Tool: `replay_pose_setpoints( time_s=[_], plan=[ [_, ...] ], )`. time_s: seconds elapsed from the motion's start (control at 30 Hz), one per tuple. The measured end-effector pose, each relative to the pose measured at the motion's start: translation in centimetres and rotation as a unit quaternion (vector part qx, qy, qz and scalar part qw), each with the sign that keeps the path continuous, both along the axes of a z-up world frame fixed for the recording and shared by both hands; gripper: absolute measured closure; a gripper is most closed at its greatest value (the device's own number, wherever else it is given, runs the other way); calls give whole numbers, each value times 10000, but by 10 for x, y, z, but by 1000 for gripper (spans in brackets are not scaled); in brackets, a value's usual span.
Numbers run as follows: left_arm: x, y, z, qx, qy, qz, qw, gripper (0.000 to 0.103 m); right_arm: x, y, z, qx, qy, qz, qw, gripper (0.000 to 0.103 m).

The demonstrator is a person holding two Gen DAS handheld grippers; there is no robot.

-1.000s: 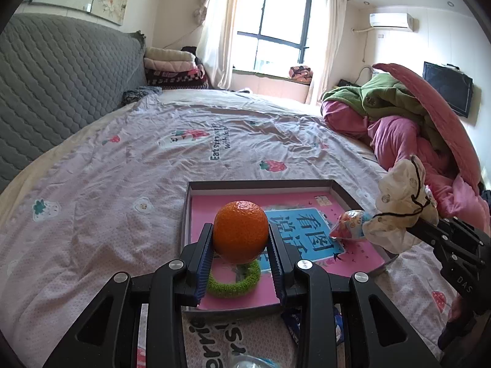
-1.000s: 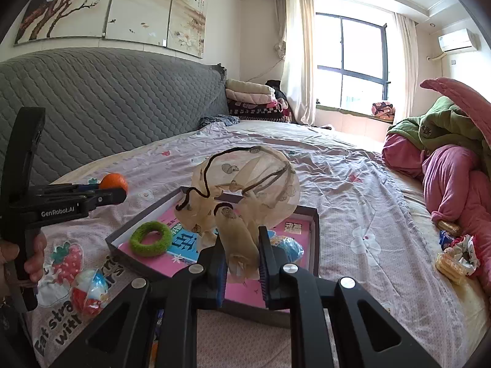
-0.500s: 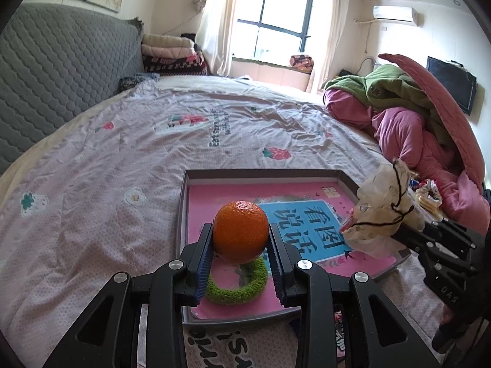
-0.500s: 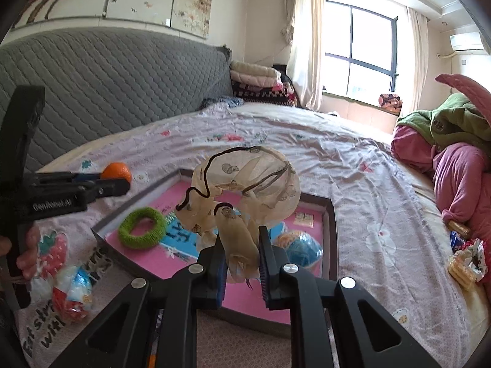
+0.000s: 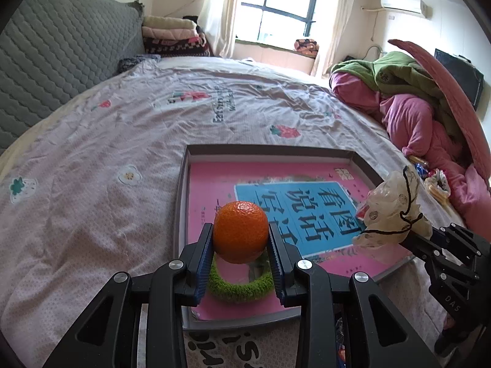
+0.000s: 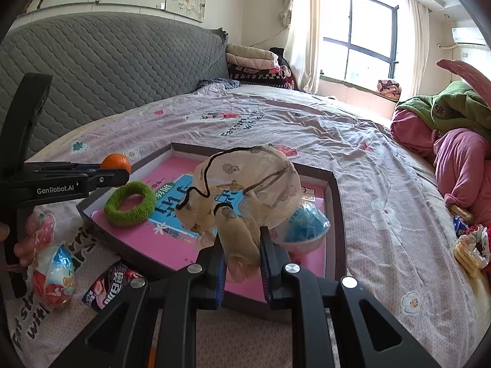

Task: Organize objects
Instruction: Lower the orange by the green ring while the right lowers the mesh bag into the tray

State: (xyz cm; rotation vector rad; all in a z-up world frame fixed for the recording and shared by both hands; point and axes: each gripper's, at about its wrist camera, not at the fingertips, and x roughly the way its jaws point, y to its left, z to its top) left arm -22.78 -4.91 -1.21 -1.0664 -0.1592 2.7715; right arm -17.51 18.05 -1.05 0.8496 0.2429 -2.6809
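Orange (image 5: 240, 231) between left gripper (image 5: 241, 260) fingers

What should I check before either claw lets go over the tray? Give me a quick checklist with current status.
1. Left claw grip on the orange: ok, clamped between both fingers.
2. Right claw grip on the sheer drawstring pouch: ok, pinched at its lower end.
3. Orange over the tray: ok, above the near end, over the green ring.
4. Bare landing spot for the orange: not ok, the ring lies directly below.
5. Pouch over the tray: ok, though the blue wrapped ball sits close by.
6. Claws apart from each other: ok.
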Motion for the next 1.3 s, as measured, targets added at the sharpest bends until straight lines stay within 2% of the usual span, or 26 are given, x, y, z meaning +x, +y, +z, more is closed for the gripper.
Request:
replay_pose_setpoints(
  time_s=[0.57,0.8,1.3],
  plan=[
    [-7,-1,-17,270,-378,-113,9989,69,2,1,-5,29,-118,-58,9999,83],
    [-3,5,-16,251,-367,-217,9988,69,-1,2,-10,57,-304,-75,9995,83],
    [3,17,-18,215,-399,-418,9981,69,-1,2,-15,46,-418,-145,9990,79]
  ],
)
